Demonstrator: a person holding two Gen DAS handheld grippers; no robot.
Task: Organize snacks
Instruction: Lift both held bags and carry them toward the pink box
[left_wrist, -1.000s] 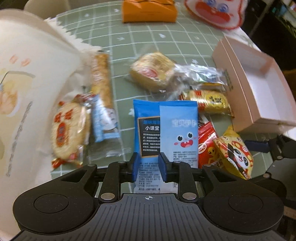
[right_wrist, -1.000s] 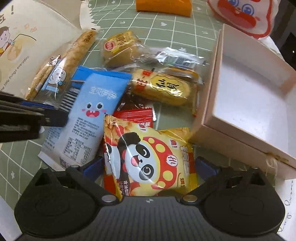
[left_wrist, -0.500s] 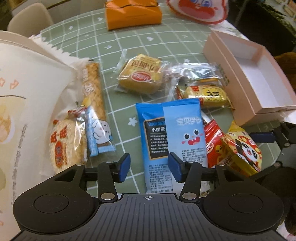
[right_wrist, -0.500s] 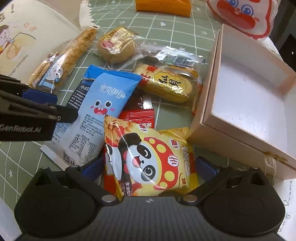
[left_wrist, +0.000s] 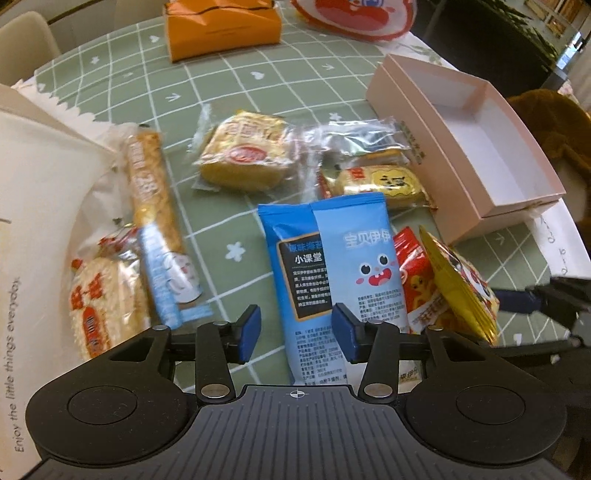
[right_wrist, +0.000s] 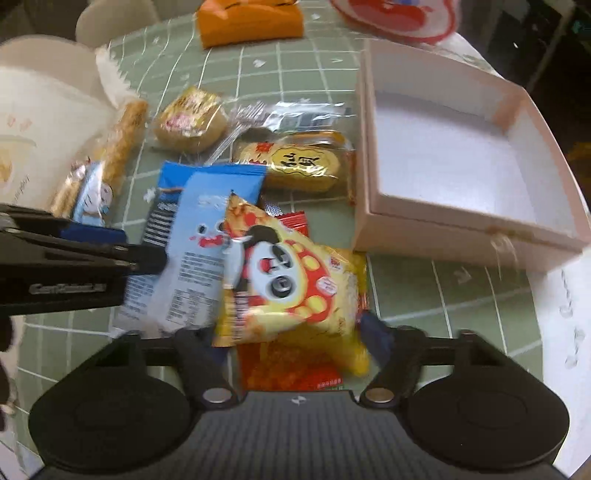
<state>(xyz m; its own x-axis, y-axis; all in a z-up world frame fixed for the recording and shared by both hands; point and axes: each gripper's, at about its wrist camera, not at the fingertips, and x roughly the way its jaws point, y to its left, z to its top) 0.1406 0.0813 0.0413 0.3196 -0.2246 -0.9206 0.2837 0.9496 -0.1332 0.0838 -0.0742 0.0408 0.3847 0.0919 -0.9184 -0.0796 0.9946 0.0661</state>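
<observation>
My right gripper (right_wrist: 295, 336) is shut on the yellow panda snack bag (right_wrist: 295, 277) and holds it lifted and tilted above the pile; the bag also shows in the left wrist view (left_wrist: 461, 291). My left gripper (left_wrist: 295, 332) is open and empty just above the near end of two blue snack packets (left_wrist: 332, 266). A red packet (left_wrist: 417, 280) lies beside them. An open pink box (right_wrist: 461, 166) stands empty to the right, also seen from the left wrist (left_wrist: 472, 136).
On the green checked tablecloth (left_wrist: 229, 92) lie a yellow cake pack (left_wrist: 247, 155), a gold rice-cracker pack (left_wrist: 376, 184), a long cereal bar (left_wrist: 151, 206) and a round rice cracker (left_wrist: 103, 302). A white paper bag (left_wrist: 40, 206) is left, an orange box (left_wrist: 221, 26) far back.
My left gripper opened, let go of the blue packets and drew back. My right gripper closed on the panda bag and lifted it, tilting it.
</observation>
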